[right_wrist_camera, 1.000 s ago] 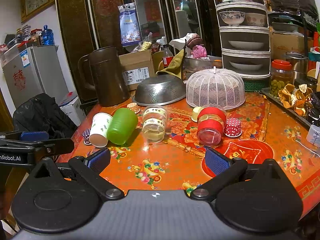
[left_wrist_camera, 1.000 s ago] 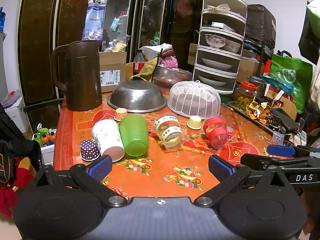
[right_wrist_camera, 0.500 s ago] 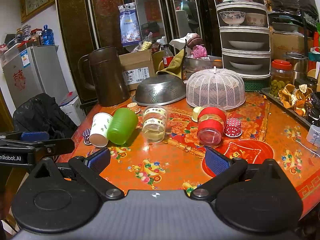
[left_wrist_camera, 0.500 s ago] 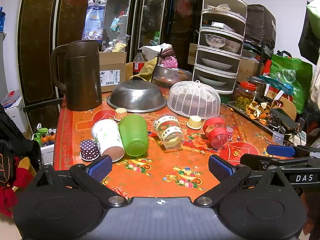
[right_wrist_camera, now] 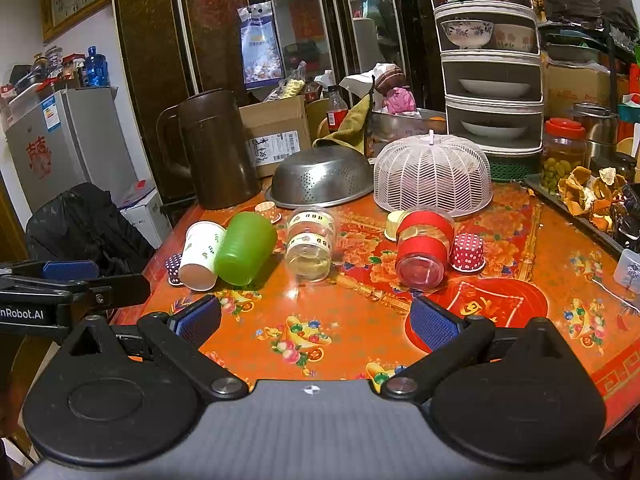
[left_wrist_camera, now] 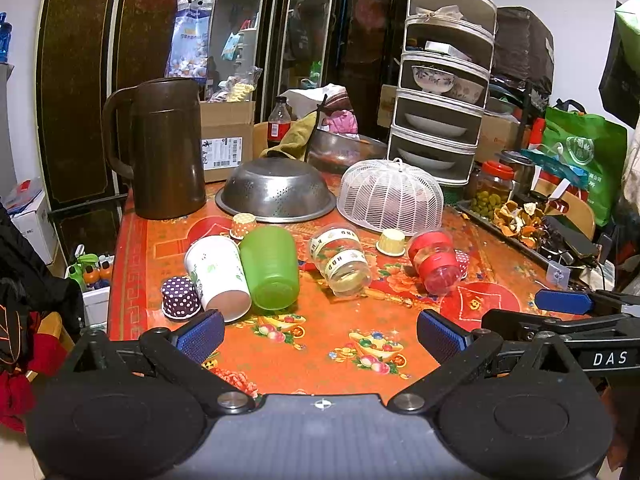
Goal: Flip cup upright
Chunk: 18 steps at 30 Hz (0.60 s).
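Left gripper [left_wrist_camera: 320,334]: fingers apart, empty.
Right gripper [right_wrist_camera: 316,322]: fingers apart, empty.
Green cup [left_wrist_camera: 270,266]: on its side on the table [left_wrist_camera: 320,332], ahead-left of left fingers, mouth toward them.
Nearer: left.

black left gripper [left_wrist_camera: 320,332], blue pads [left_wrist_camera: 200,330]

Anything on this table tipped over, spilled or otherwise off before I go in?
Four cups lie on their sides in a row: white paper cup touching green cup, then clear banded cup and red-banded cup. No spill visible. The steel colander sits upside down behind them.
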Motion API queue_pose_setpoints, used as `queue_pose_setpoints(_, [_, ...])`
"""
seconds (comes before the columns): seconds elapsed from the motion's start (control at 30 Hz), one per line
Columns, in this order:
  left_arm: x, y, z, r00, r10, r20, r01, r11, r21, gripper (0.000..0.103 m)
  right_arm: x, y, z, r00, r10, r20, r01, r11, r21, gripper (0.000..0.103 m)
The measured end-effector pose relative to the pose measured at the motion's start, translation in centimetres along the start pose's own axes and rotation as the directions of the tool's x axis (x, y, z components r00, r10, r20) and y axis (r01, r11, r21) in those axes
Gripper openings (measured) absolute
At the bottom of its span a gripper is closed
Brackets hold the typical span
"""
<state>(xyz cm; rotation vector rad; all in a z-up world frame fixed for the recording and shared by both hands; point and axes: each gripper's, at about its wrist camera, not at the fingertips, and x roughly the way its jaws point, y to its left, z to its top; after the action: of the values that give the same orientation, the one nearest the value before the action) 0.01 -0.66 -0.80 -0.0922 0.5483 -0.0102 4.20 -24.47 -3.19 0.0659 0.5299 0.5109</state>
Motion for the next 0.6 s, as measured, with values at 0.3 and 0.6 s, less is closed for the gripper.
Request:
queue_pose_setpoints(0.3, [0.4,1.7,0.3,1.0,0.002,-0.009,-0.002,0.999,-0.043,0.103,0.0,-0.3,-0.2,1.0,0.004,-0.003,-0.004,1.0,0.007,0.102])
queue_pose_setpoints(0.6, [5.4,7.4,4.6,0.983,0.074,-0.169,-0.095,0.988,-0.121,0.103,0.4,-1.7,-0.9,0.999,0.033,-0.017,-0.032,0.999,0.04,0.102])
